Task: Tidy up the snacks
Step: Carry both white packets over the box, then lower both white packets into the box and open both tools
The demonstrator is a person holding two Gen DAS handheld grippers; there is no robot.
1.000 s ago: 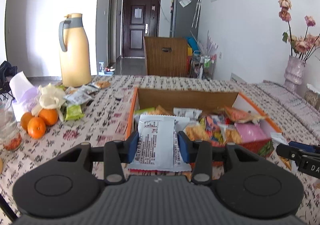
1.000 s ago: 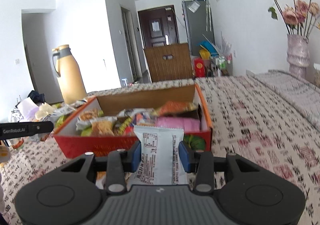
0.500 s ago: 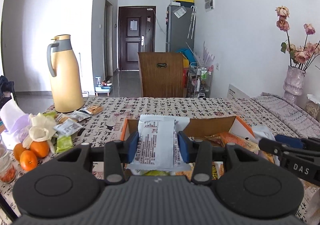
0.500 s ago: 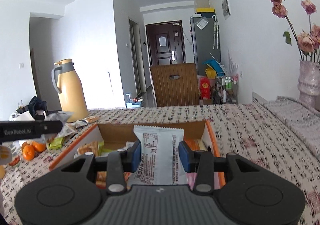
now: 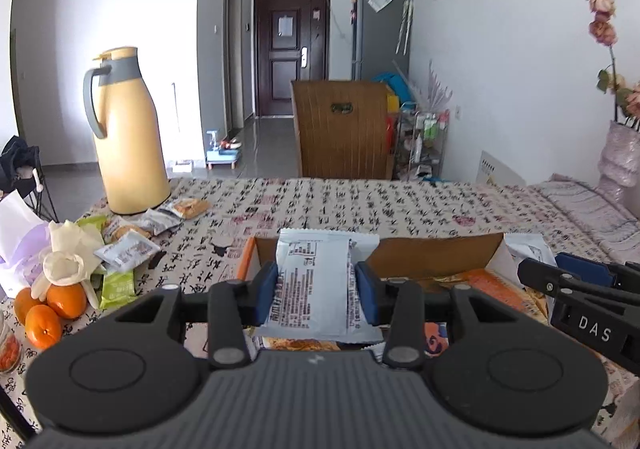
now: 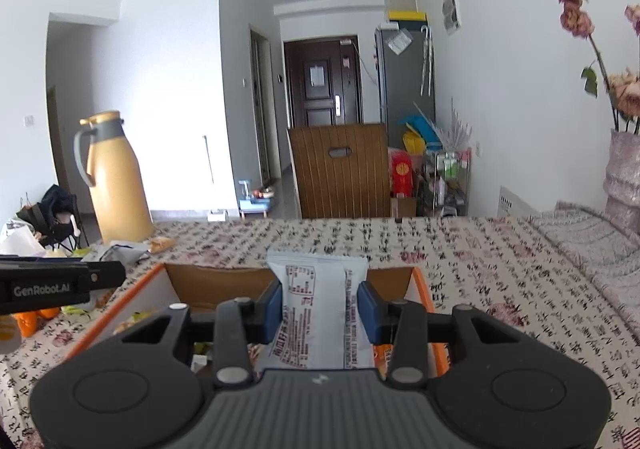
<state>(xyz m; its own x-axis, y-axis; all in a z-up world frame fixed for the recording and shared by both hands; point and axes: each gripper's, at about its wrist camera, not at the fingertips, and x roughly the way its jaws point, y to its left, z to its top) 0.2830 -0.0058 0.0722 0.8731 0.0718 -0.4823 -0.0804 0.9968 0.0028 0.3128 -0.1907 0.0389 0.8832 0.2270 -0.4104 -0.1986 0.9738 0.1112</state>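
Both grippers, left (image 5: 316, 291) & right (image 6: 319, 311), w/ jaws clamped on white printed snack packets (image 5: 314, 281) (image 6: 316, 313) above orange-rimmed cardboard box (image 6: 208, 283).

Home, open living/dining area of a flat; dark panelled entrance door (image 5: 291, 51) at the end of a short hallway; grey fridge (image 5: 380, 31) beside it with papers stuck on its front; table under a printed tablecloth (image 5: 360, 205); yellow thermos jug (image 5: 128, 133), oranges (image 5: 52, 309) and loose snack packets (image 5: 128, 249) on it; vase of dried roses (image 6: 624, 173) at the right; wooden chair back (image 5: 340, 129) past the table; small wire rack of bottles (image 5: 428, 141) by the wall.
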